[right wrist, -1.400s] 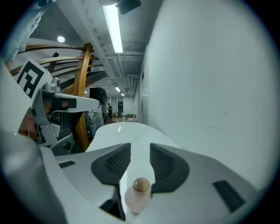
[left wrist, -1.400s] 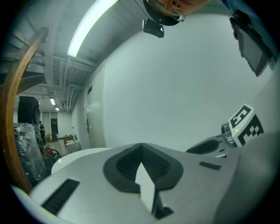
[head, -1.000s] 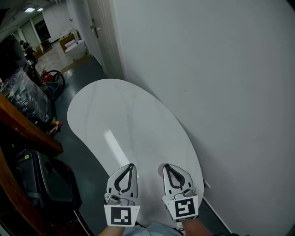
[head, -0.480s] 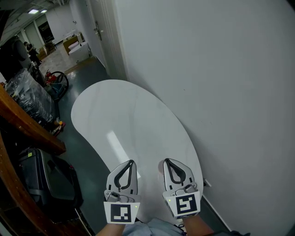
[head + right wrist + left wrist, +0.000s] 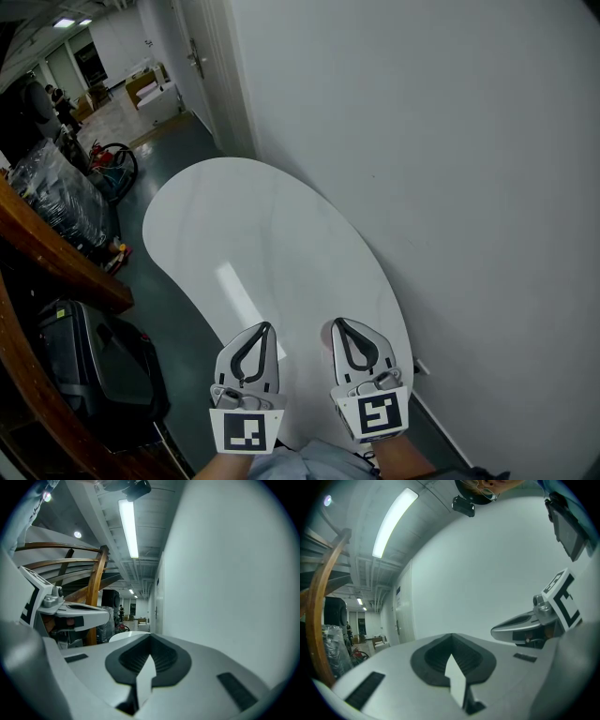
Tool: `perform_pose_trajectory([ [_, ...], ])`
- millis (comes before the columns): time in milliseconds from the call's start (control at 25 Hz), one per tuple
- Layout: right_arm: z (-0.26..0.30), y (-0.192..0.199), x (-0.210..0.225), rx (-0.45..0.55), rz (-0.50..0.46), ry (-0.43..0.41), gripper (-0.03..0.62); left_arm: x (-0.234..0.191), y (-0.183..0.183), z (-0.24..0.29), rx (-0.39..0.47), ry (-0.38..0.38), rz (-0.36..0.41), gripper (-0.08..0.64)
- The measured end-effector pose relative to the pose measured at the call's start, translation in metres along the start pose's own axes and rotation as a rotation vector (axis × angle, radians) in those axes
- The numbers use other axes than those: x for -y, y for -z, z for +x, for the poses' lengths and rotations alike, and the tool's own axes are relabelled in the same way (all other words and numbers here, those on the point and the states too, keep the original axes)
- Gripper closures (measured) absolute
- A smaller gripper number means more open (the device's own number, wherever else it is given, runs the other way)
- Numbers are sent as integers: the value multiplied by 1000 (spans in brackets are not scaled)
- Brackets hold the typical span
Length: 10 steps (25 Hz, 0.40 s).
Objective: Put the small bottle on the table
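No small bottle shows in any view. A white oval table [image 5: 253, 244] stands against the white wall. My left gripper [image 5: 265, 330] and right gripper [image 5: 338, 324] hover side by side over the table's near end, both pointing away from me. Each is shut, with nothing between its jaws. In the left gripper view the left gripper [image 5: 451, 637] has its jaws pressed together, and the right gripper [image 5: 534, 623] shows alongside. The right gripper view shows the right gripper [image 5: 151, 637] with jaws closed and empty, the left gripper [image 5: 75, 613] beside it.
A white wall [image 5: 450, 187] runs along the table's right side, with a door [image 5: 202, 66] further back. To the left are a curved wooden rail [image 5: 56, 262], a dark suitcase [image 5: 94, 366] on the floor and wrapped goods [image 5: 56, 197].
The head view has shifted slightly, so the table sits a little differently in frame. Both grippers stay side by side over the near end, shut and empty.
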State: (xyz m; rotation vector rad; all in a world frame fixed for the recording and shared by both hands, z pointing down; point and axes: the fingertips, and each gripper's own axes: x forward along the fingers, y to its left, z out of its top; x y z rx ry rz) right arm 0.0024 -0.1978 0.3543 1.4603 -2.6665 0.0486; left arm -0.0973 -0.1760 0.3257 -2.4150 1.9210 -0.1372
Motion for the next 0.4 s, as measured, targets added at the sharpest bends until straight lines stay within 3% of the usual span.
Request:
perform_pose_trajectory([
  [200, 1, -4, -1, 46, -13, -11, 592, 1, -1, 0, 7, 10, 36, 560],
  [280, 2, -2, 0, 17, -23, -7, 592, 3, -5, 2, 15, 47, 155, 560],
  [400, 4, -5, -1, 56, -52, -22, 592, 8, -14, 5, 29, 132, 428, 560],
])
